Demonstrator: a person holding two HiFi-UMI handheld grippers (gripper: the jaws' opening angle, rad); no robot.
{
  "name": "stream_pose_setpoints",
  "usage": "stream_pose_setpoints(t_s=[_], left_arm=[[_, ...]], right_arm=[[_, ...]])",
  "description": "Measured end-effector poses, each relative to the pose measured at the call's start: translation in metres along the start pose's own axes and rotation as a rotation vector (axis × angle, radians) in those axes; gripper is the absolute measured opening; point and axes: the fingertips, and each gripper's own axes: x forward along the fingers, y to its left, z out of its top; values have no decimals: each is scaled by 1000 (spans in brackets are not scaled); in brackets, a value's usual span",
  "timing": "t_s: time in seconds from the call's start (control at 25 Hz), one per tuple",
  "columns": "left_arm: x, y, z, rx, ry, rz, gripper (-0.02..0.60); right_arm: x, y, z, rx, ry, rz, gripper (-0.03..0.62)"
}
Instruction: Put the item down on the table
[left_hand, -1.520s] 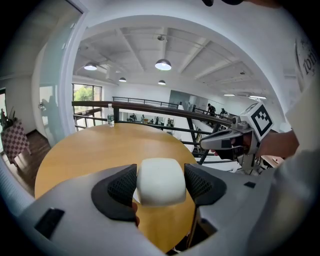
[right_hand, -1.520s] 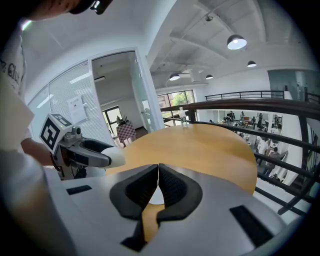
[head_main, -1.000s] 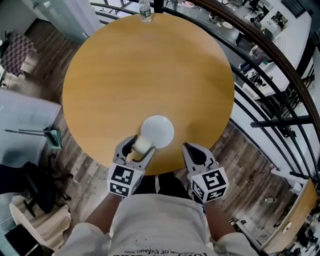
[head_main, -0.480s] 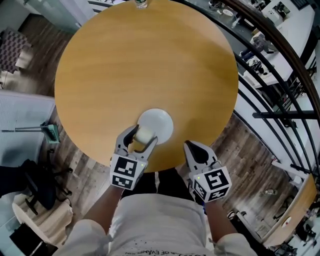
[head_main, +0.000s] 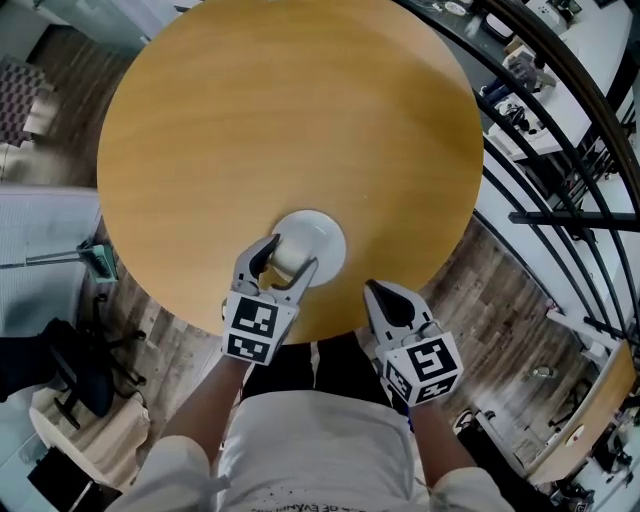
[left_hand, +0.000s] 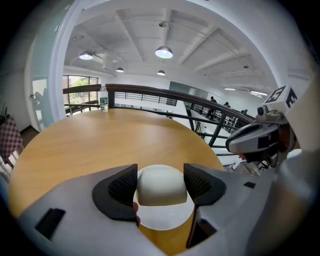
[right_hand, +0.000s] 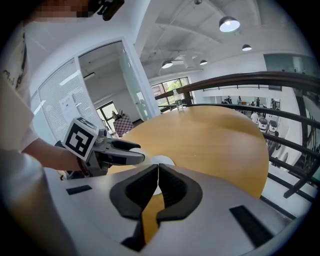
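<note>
The left tongs (head_main: 288, 258) are clamped on the item (left_hand: 161, 186), a cream, rounded piece pinched on both sides by the dark pads. It is over a white plate (head_main: 326, 230) that lies near the front edge of the worktop (head_main: 290, 120). I cannot tell for sure whether its underside already touches the plate or hangs just above it. The right tongs (right_hand: 158, 172) are pressed together with nothing in them, held just off the worktop's rim beside the left pair. By my reading the carrying is done; the final lowering, if any, and the release are left.
</note>
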Motion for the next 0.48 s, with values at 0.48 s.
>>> stream_pose_setpoints(t_s=[0.48], left_arm=[[34, 7, -6, -15, 21, 8, 304]], right_arm=[[4, -3, -17, 25, 35, 2, 26]])
